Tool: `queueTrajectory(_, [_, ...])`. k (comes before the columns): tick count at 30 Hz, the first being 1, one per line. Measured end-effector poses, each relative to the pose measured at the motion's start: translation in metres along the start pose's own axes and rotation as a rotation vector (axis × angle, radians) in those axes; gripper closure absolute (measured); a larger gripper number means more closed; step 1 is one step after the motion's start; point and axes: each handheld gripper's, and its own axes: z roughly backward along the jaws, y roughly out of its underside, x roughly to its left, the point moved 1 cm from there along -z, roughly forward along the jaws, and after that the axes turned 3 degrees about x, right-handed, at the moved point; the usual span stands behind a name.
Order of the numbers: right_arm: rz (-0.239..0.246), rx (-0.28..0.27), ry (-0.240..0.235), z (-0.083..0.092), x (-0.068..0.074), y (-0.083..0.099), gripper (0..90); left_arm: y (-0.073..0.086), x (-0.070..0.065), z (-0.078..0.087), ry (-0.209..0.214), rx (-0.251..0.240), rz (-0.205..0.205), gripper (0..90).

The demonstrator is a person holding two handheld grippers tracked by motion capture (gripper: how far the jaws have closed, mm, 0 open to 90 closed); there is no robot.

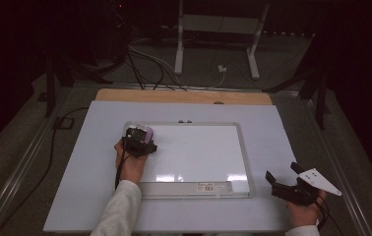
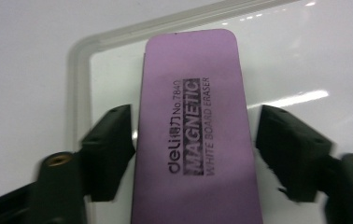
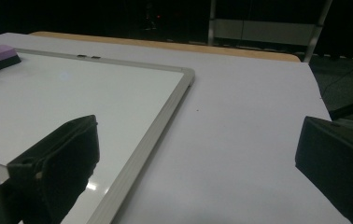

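Eraser set down at the board's 10 o'clock corner, fingers parted

The eraser (image 2: pixel 193 135) lies flat on the whiteboard (image 1: pixel 199 152) inside its corner; the left gripper (image 1: pixel 139 142) straddles it, its fingers (image 2: pixel 109 149) narrowly parted, a gap seen at one side, nothing held. A straight lift is advised so the eraser is not dragged. The right gripper (image 1: pixel 285 184) is held wide and empty over the counter (image 1: pixel 90 147) at 4 o'clock

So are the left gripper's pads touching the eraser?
Apart. The left gripper view shows white board between each pad of the left gripper and the purple eraser, wider on the right.
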Motion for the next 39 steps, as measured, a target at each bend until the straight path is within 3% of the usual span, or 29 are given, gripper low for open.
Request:
queueTrajectory(3, [0.0,0.002,0.001,0.0,-0.001,0.0,0.1,0.004,-0.005,0.01,-0.002,-0.057,-0.047,25.6])
queueTrajectory(6, [0.004,0.001,0.0,0.0,0.0,0.0,0.1,0.005,-0.009,0.018,0.035,-0.101,-0.086,25.9])
queueTrajectory(9, [0.004,0.001,0.0,0.0,0.001,0.0,0.1,0.008,-0.009,0.018,0.042,-0.079,-0.118,31.2])
queueTrajectory(12, [0.0,0.0,0.001,0.0,0.0,0.0,0.1,0.009,-0.005,0.014,0.031,-0.063,-0.113,32.4])
queueTrajectory(17, [0.002,-0.002,0.0,0.0,0.0,0.0,0.1,0.007,0.002,0.013,0.058,-0.057,-0.097,30.8])
queueTrajectory(22, [0.001,-0.003,0.001,0.001,0.0,0.0,0.1,0.005,0.017,0.009,0.057,-0.045,-0.049,27.0])
queueTrajectory(24, [0.001,-0.002,0.001,0.0,0.0,0.0,0.1,0.006,0.025,0.006,0.077,-0.025,-0.018,27.6])
queueTrajectory(25, [0.002,-0.003,0.0,0.0,0.0,0.0,0.1,0.008,0.028,0.004,0.092,-0.016,-0.008,29.6])
queueTrajectory(29, [0.003,0.001,0.0,0.0,0.001,0.0,0.1,0.013,0.03,0.004,0.084,-0.029,0.007,34.9])
queueTrajectory(33, [0.005,0.002,0.001,0.0,0.001,0.0,0.1,0.017,0.03,0.011,0.058,-0.034,0.034,43.6])
queueTrajectory(36, [0.0,0.0,0.001,0.0,0.0,0.0,0.1,0.02,0.033,0.017,0.026,-0.048,0.038,56.3])
queueTrajectory(39, [0.003,0.005,-0.002,-0.001,0.001,0.0,0.1,0.02,0.035,0.016,0.005,-0.044,0.051,61.4])
